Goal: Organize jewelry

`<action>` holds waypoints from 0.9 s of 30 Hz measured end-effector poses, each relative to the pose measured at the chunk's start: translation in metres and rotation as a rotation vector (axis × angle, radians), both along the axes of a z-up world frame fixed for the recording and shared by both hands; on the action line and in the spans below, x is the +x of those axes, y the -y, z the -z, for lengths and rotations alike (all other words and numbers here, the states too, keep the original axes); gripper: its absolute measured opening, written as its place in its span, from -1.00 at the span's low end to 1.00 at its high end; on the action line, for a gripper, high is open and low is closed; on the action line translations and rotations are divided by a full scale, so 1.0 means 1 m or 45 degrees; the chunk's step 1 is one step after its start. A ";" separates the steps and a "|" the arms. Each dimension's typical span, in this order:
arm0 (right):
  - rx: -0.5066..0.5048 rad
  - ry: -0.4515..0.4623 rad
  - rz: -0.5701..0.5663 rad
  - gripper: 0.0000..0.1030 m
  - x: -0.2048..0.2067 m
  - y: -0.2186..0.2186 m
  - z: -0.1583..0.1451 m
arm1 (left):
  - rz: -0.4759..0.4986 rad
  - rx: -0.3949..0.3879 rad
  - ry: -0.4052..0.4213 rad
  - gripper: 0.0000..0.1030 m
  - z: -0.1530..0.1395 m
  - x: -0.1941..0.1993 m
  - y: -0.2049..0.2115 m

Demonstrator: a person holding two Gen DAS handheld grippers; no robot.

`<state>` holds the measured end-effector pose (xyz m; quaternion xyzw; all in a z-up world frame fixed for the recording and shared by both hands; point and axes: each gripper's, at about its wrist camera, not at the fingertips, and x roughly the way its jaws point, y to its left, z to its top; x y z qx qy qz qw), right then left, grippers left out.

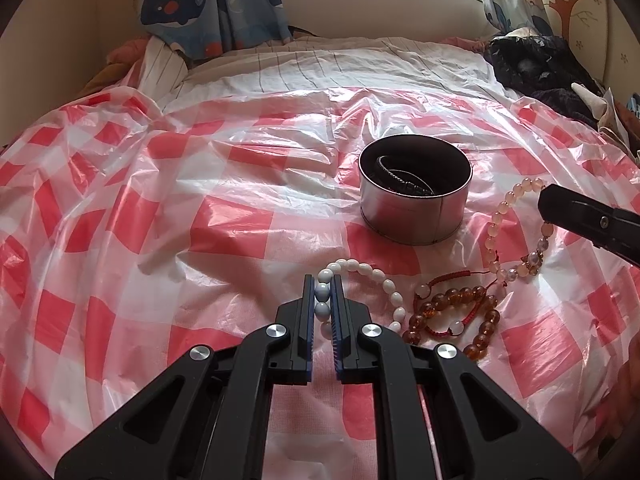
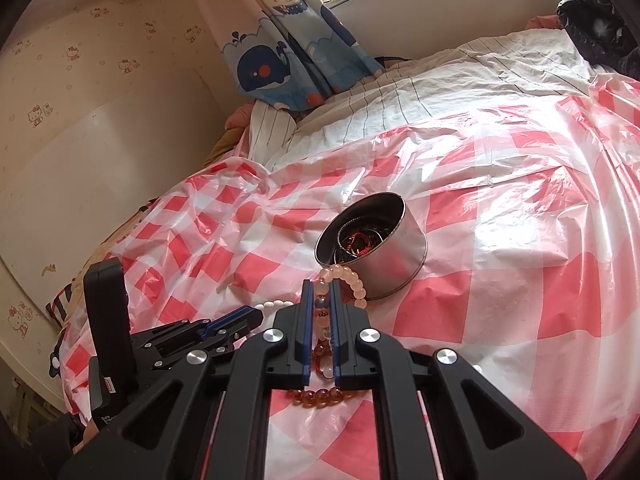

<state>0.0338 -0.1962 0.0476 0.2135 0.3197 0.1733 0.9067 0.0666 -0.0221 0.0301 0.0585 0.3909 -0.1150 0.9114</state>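
My left gripper (image 1: 323, 280) is shut on a white bead bracelet (image 1: 376, 274); two of its beads sit between the blue pads, and the rest lies on the sheet. An amber bead bracelet (image 1: 466, 294) with red cord lies to its right. Behind both stands a round metal tin (image 1: 412, 216) with dark bracelets inside. My right gripper (image 2: 321, 284) is shut on a peach bead bracelet (image 2: 352, 280) just in front of the tin (image 2: 396, 264). In the right wrist view, the amber beads (image 2: 320, 395) lie under the jaws, and the left gripper (image 2: 256, 314) holds the white bracelet (image 2: 276, 305) at left.
A crinkled red-and-white checked plastic sheet (image 1: 200, 220) covers the bed. Striped bedding (image 1: 320, 64) lies beyond it, under whale-print curtains (image 1: 208, 4). A pile of dark clothes (image 1: 532, 64) sits at the far right. A wall (image 2: 100, 140) runs along the bed's left side.
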 end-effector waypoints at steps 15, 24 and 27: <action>0.005 0.010 0.000 -0.84 -0.001 0.001 -0.004 | 0.006 0.022 0.008 -0.87 0.000 0.000 0.000; 0.007 0.013 0.000 -0.84 -0.002 0.001 -0.006 | 0.006 0.025 0.010 -0.87 -0.001 -0.001 0.001; 0.008 0.014 0.000 -0.84 -0.002 0.001 -0.006 | 0.008 0.027 0.016 -0.87 -0.002 -0.002 0.002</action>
